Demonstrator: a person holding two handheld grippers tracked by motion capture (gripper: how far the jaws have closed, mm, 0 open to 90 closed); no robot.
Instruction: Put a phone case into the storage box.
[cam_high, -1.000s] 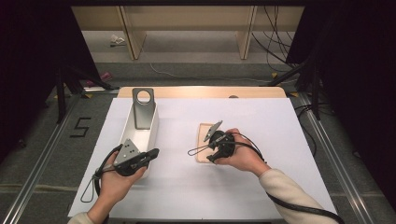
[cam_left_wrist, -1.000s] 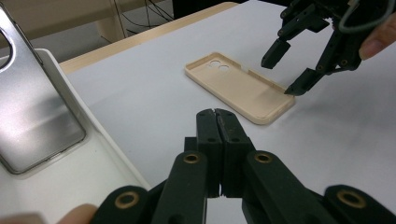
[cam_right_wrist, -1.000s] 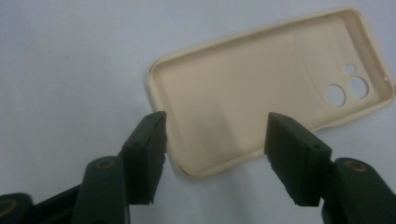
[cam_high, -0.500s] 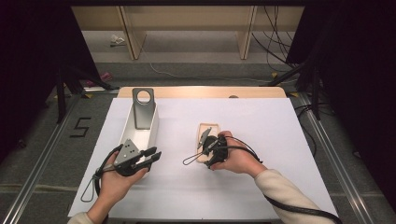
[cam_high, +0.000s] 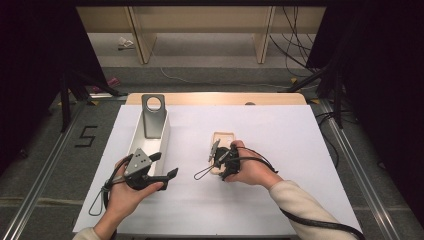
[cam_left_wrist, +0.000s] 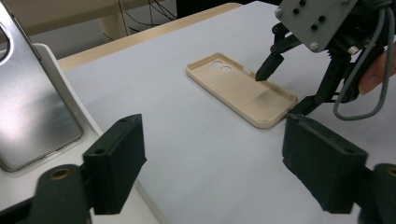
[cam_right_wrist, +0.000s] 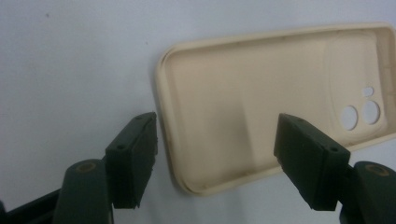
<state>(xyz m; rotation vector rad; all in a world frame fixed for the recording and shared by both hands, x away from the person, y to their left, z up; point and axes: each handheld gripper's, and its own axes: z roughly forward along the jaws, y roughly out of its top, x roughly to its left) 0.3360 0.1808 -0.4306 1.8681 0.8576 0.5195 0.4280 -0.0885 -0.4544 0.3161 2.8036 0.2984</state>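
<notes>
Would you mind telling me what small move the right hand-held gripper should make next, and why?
Probably lower it and close on the case's near end. The right hand-held gripper hovers open over that end, one jaw outside the rim, the other above the inside, and the case lies flat, hollow side up, on the white sheet, not yet gripped.

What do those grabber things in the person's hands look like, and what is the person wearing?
Each gripper, left and right, is black with two blocky jaws, a grey three-cornered plate with small holes on top, and a thin looped cable. A thick black cable trails by the right arm's cream sleeve.
</notes>
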